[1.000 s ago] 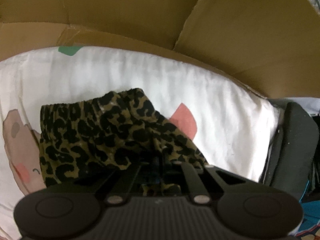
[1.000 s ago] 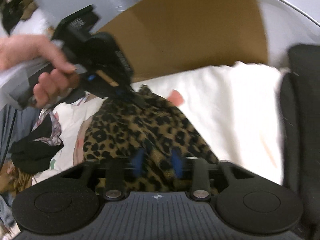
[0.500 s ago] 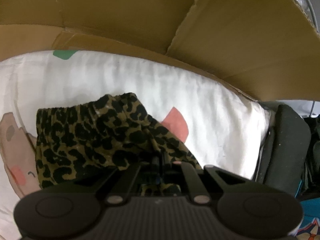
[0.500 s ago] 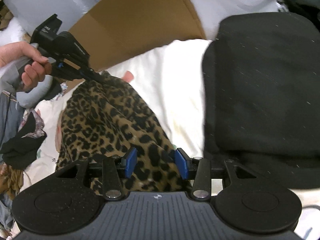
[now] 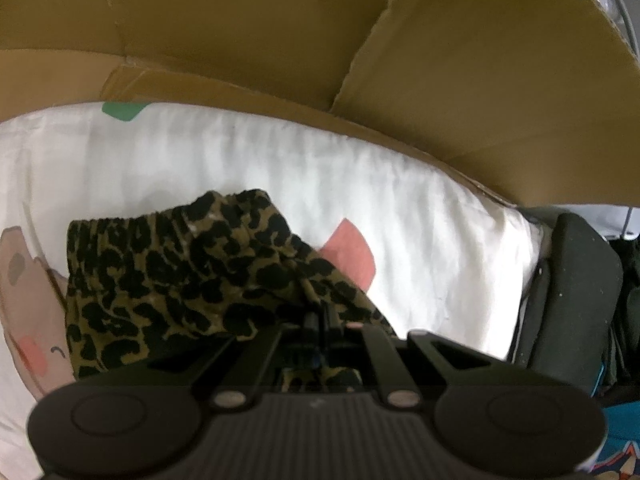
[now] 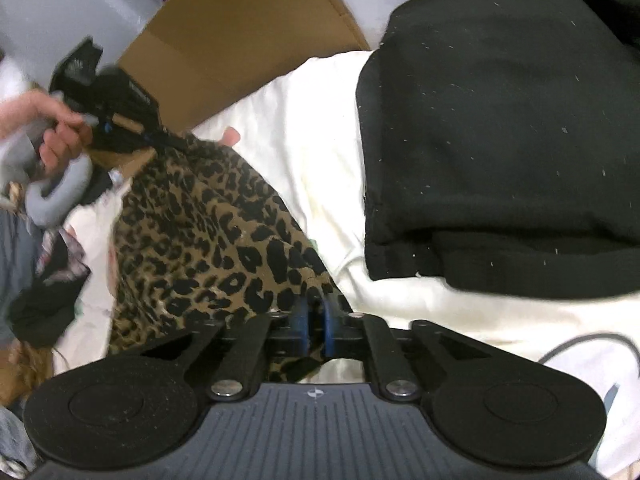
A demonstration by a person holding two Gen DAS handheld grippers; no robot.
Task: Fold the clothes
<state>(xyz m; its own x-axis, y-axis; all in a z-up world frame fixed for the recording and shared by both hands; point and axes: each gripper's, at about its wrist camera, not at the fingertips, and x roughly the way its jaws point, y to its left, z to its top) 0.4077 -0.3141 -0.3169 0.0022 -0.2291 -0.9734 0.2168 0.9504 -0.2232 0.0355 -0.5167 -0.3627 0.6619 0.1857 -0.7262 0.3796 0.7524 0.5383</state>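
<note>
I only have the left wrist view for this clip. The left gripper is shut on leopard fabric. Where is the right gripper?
Observer: The right gripper is shut on the leopard-print garment too, at its near corner, with the blue pads pinching the cloth.
Operator: What is the dark thing at my right edge?
Observer: A folded black garment lying on the white sheet, beside the leopard piece.
Operator: Anything to the left, outside my frame?
Observer: Yes, a heap of other clothes, dark and patterned, lies past the sheet's edge, below the hand holding the left gripper.
</note>
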